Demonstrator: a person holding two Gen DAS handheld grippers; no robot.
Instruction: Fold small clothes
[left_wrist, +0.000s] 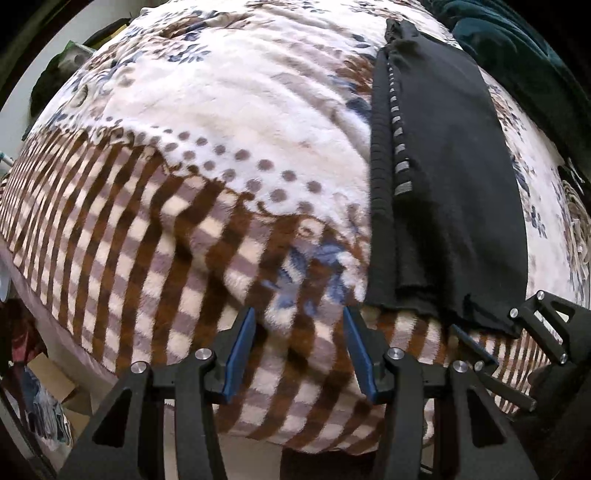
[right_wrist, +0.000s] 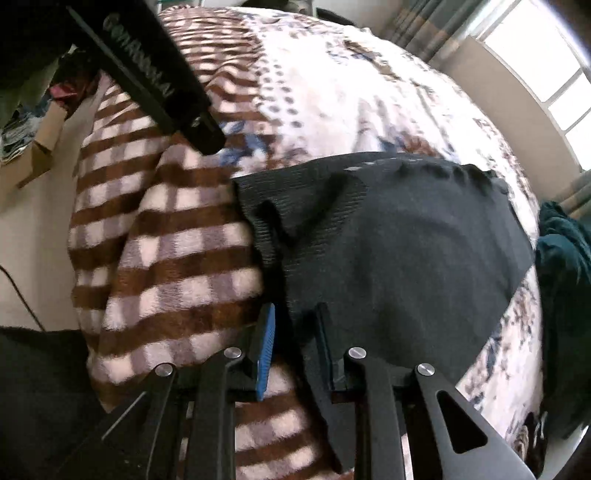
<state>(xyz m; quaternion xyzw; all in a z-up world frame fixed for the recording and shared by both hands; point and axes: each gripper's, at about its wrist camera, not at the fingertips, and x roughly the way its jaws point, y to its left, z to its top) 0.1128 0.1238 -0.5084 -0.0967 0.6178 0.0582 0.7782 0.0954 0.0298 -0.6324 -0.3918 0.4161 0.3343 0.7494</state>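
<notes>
A black garment (left_wrist: 450, 177) with a strip of grey stripes lies folded into a long band on the patterned blanket (left_wrist: 207, 155). My left gripper (left_wrist: 299, 317) is open and empty, just left of the garment's near edge. My right gripper (right_wrist: 295, 317) shows in the left wrist view (left_wrist: 491, 332) at the garment's near right corner. In the right wrist view its fingers stand partly apart with the near corner of the garment (right_wrist: 399, 251) lying between them. Whether it pinches the cloth I cannot tell.
The blanket (right_wrist: 177, 236) covers a bed and hangs over its near edge. A dark teal cloth (left_wrist: 517, 48) lies at the far right of the bed. Cardboard boxes and clutter (right_wrist: 37, 140) stand on the floor to the left. A window (right_wrist: 546, 62) is beyond the bed.
</notes>
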